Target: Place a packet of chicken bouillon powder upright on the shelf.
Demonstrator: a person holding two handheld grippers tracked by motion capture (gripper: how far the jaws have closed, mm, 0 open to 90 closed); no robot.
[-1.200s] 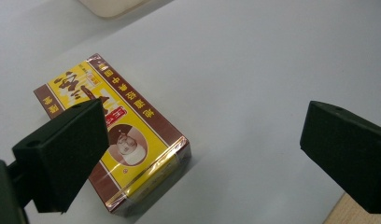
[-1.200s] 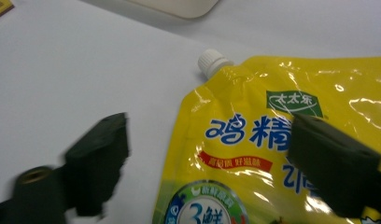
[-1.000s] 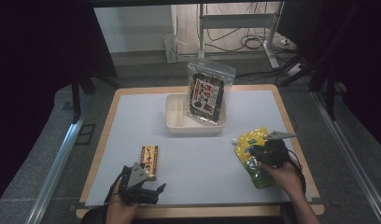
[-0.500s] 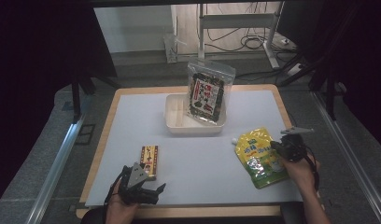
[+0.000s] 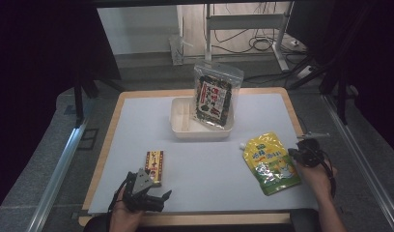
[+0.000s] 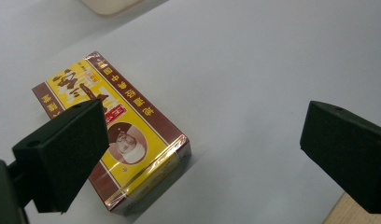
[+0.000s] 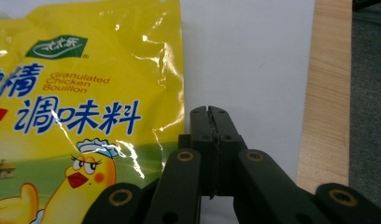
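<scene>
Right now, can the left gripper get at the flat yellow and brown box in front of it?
Probably yes: the left gripper is wide open, the flat yellow and brown box lies partly under one jaw, and only bare white mat lies beside it.

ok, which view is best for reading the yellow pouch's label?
The right gripper view: the yellow pouch lies close up, with "Granulated Chicken Bouillon" and the chick drawing legible, beside the shut right gripper. The high view shows the whole pouch flat on the mat, its print too small to read.
</scene>
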